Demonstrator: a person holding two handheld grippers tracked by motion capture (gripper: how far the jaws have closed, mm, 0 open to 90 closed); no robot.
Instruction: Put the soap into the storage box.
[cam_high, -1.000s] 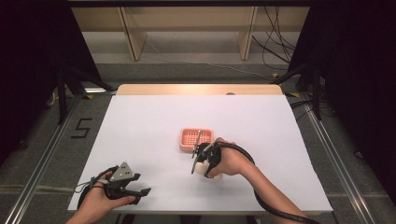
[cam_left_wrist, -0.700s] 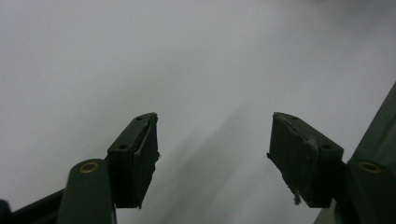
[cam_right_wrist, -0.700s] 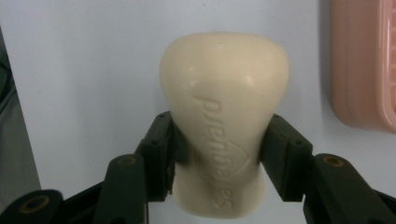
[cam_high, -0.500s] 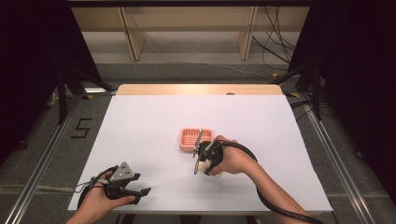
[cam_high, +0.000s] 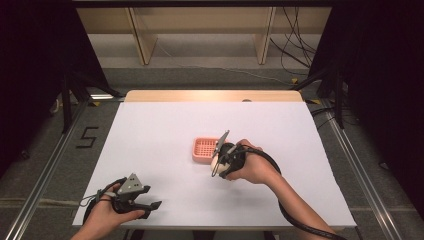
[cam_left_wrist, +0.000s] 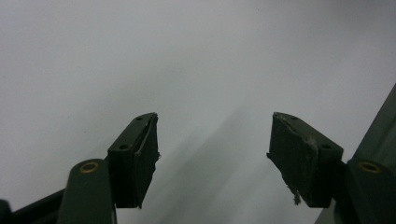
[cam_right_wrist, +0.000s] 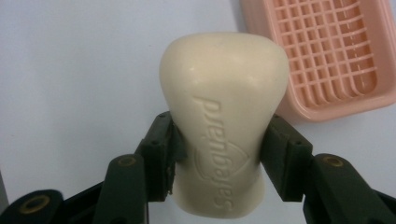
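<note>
In the high view, your right gripper (cam_high: 216, 162) holds the soap (cam_high: 215, 163) just off the table (cam_high: 165, 125), at about five o'clock from the pink dish (cam_high: 204, 149) and right beside its near corner. The dish sits near the middle of the table. Your left gripper (cam_high: 150, 207) rests low at the near left edge, well apart from both; leave it parked there, since I judge the step needs one hand.

In the left gripper view, the jaws stand wide with nothing between them, and bare white table lies beyond.

In the right gripper view, your right gripper (cam_right_wrist: 219, 154) clamps the soap (cam_right_wrist: 223, 116) across its narrow waist, one jaw on each side, the embossed face towards the camera. The dish (cam_right_wrist: 327, 51) lies at one o'clock from the bar, its grid floor bare: nothing is in it, and the soap is not yet over it. To set the bar down well, I would carry it towards one o'clock until it hangs above the middle of the grid, turn the wrist so the bar's long side runs along the dish's long side, and lower it flat. Keep the squeeze steady, since the bar looks smooth and rounded and could slip or twist. Open the jaws once the soap rests on the grid, and keep them off the rim so the light dish does not slide.
</note>
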